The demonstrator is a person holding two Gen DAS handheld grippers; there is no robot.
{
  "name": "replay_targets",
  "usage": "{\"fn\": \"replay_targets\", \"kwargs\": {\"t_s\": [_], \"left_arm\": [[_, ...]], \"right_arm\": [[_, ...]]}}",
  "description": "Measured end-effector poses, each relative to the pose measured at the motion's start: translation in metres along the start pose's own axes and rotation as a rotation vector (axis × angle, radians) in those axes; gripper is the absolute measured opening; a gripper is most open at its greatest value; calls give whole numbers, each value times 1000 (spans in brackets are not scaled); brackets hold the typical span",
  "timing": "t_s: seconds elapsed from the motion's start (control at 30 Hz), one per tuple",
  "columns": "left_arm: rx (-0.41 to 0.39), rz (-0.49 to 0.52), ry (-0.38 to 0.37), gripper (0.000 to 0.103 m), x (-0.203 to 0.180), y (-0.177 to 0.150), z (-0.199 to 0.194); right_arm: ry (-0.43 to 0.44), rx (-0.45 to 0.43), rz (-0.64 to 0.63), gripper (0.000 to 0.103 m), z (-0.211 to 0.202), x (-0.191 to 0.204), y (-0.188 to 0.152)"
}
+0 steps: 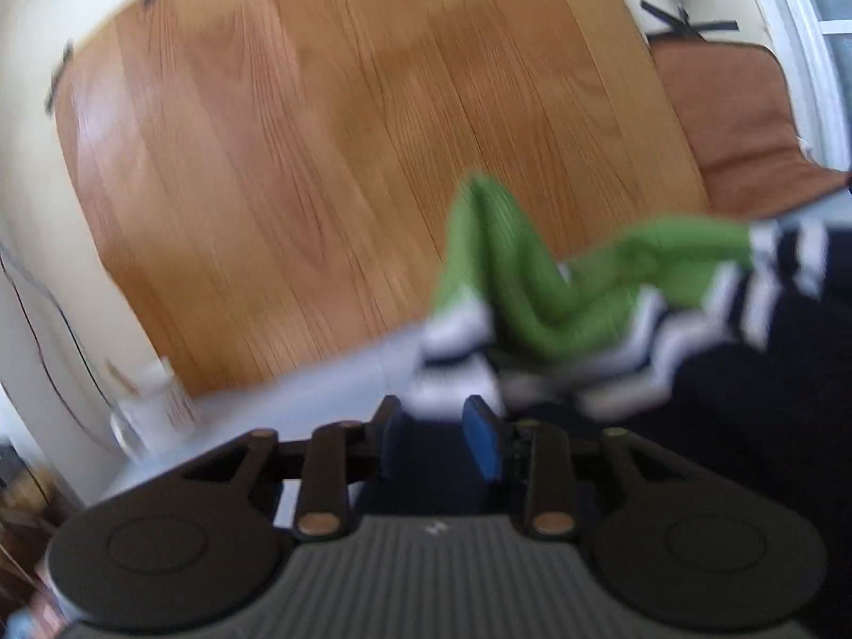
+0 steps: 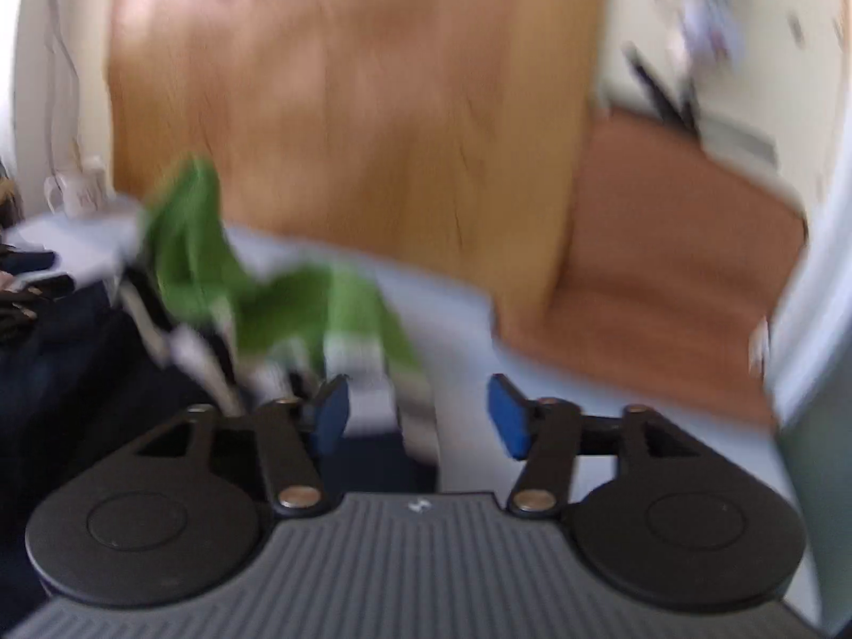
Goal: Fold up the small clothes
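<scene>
Clothes first: a crumpled garment (image 1: 511, 287) with bright green ribbed-looking fabric, white and dark stripes along its edges and a big navy body, lying bunched on a pale grey-blue surface (image 1: 319, 399) that might be a sheet or a desk cover, can't say which. Both views are pretty motion-blurred, so fine texture is mush. In the right wrist view the same garment (image 2: 277, 309) sits left of centre, green folds sticking up in soft peaks, striped bit trailing down toward the camera.

Left gripper (image 1: 442, 431) has its blue padded fingers (image 1: 479, 442) a little apart, with navy and white cloth right at the gap, but the blur makes it impossible to tell whether they're actually pinching it. Right gripper (image 2: 418, 415) has its blue fingers (image 2: 508, 415) clearly spread wide, the striped cloth reaching in between them beside the left pad, nothing clamped.

Beyond that, glossy wood plank floor (image 1: 319, 160) with visible grain, and a rust-brown mat (image 1: 745, 133) off to the right. A whitish mug (image 2: 80, 191) stands at the far left edge.
</scene>
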State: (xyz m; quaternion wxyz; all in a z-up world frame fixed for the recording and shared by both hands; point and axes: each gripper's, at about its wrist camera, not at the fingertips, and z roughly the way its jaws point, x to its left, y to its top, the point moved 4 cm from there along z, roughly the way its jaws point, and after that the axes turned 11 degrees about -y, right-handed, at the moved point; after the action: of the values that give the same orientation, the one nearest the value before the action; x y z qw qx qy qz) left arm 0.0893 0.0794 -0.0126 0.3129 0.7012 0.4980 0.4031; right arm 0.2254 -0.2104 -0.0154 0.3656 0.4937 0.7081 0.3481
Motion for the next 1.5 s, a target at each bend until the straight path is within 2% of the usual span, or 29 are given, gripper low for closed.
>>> {"fn": "replay_targets", "kwargs": {"t_s": [0.03,0.13,0.17,0.2,0.23,0.33,0.4,0.43,0.5,0.53,0.57,0.6,0.63,0.73,0.87,0.9,0.97,1.0,1.03,1.1,1.17,1.27,1.37,1.5], "left_arm": [[13,-11,-6,33,2,-8,0],[31,-35,-1,36,5,-23,-1],[15,-49,-5,39,12,-18,-4],[9,-61,-5,45,14,-18,-4],[18,-70,-7,46,16,-20,-2],[55,-91,-13,45,19,-20,4],[59,-108,-15,45,22,-19,4],[61,-118,-10,46,21,-19,4],[71,-130,-15,46,19,-20,5],[77,-132,-19,47,18,-19,4],[74,-128,-26,47,18,-16,3],[57,-118,-34,51,18,-11,0],[33,-101,-39,56,19,-5,-1],[0,-42,-41,60,15,15,5],[18,60,-58,61,2,37,33],[28,85,-71,61,-3,40,40],[51,116,-88,61,-13,46,57],[62,125,-90,57,-15,50,65],[69,139,-84,38,-17,53,74],[90,179,-23,8,-17,58,92],[117,136,35,7,1,65,110],[170,-1,81,6,45,70,133],[217,-107,8,6,69,69,147],[265,-11,-4,8,63,62,161]], "right_arm": [[11,50,37,73,8,-4,-17],[134,175,189,73,22,-15,-43],[181,189,208,62,21,-13,-48],[210,194,194,43,21,-10,-49],[188,195,146,9,23,-5,-45],[6,107,51,6,30,-23,-13],[-206,39,16,6,46,-62,20],[-299,49,36,8,58,-86,32],[-438,130,124,17,83,-129,45],[-465,181,159,34,93,-143,48],[-460,206,181,53,97,-151,49],[-456,186,191,57,96,-150,52],[-449,149,185,58,92,-143,56],[-379,30,152,61,71,-110,58],[-138,-96,129,67,42,-37,46],[-80,-106,120,67,40,-18,42],[-17,-91,109,67,48,8,38],[2,-80,104,67,49,8,36],[10,-69,96,66,57,15,39],[9,-62,68,66,70,19,46],[23,-67,50,66,82,18,60],[69,-26,64,65,117,17,89],[125,12,59,66,153,21,101],[178,82,41,67,198,29,103]]}}
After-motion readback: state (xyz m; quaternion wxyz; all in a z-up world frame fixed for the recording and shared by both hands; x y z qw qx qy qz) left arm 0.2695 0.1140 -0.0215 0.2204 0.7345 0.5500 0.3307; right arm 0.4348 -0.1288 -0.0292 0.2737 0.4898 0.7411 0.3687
